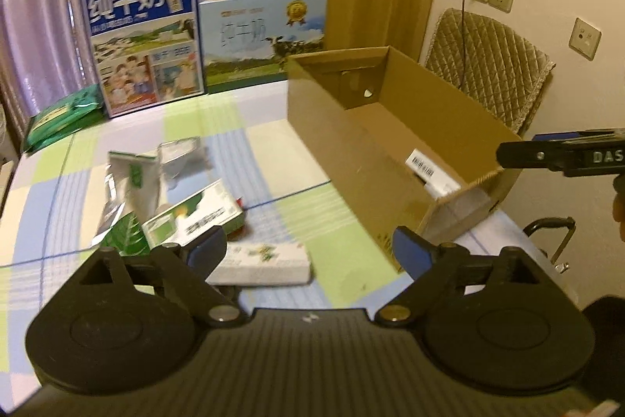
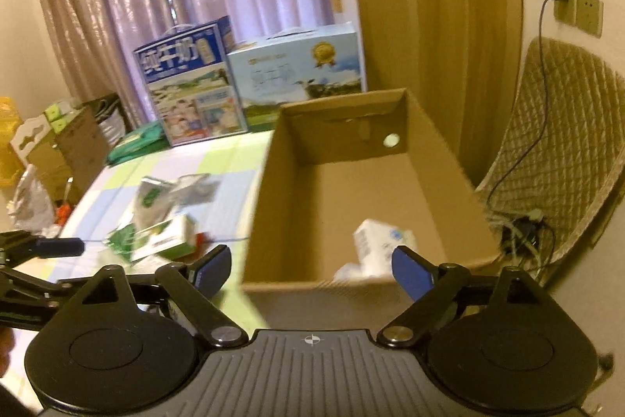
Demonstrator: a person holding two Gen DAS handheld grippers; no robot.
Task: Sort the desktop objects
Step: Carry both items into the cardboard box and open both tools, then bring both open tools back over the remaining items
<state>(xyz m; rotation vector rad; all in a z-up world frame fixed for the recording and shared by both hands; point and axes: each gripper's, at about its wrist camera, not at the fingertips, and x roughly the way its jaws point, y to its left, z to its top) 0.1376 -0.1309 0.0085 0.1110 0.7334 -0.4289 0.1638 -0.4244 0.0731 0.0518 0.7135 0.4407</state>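
both grippers gaping empty over the table

while the left gripper (image 1: 310,247) is hanging wide apart above a white packet (image 1: 265,262), holding nothing, the right gripper (image 2: 310,266) is hovering just as wide over the near wall of the cardboard box (image 2: 273,182), touching nothing. a white carton (image 2: 381,245) is lying inside at 1 o'clock. green-and-white packets (image 1: 191,213) are cluttering the checked tablecloth (image 1: 269,139) at 10 o'clock; milk cases (image 1: 144,42) are standing at 11.

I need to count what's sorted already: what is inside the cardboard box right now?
The cardboard box holds one white packet with blue print, lying near its front wall. The rest of the floor in view is bare. The front wall hides the strip of floor right behind it.
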